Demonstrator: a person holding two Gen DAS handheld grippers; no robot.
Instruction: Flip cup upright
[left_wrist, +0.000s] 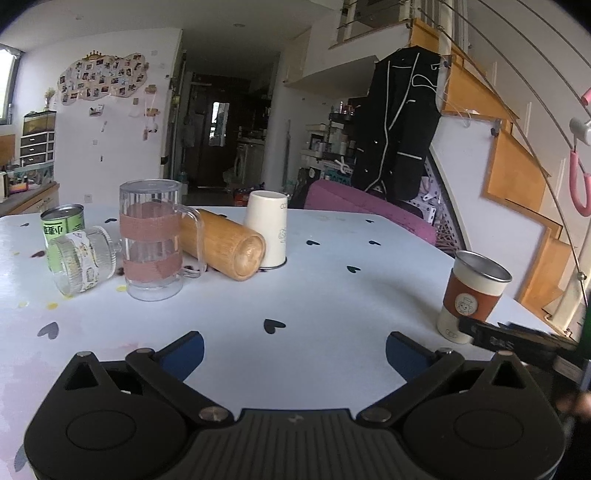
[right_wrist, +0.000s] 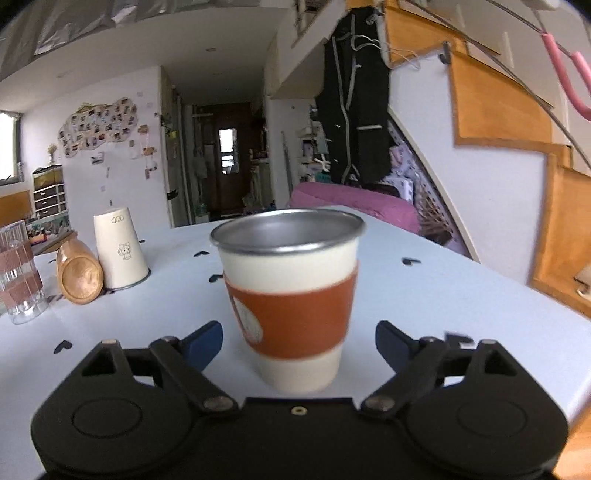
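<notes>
Between my right gripper's (right_wrist: 298, 341) spread fingers, untouched, the metal-lined cup with the brown sleeve (right_wrist: 291, 295) stands upright on the heart-print table (right_wrist: 461, 284), while my left gripper (left_wrist: 294, 352) hovers spread wide to the cup's left.

open table (left_wrist: 295, 295), mug cluster (left_wrist: 153, 240) far left

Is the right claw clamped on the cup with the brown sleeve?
No, the right claw is open, its blue fingertips standing apart from either side of the upright brown-sleeved cup.
</notes>
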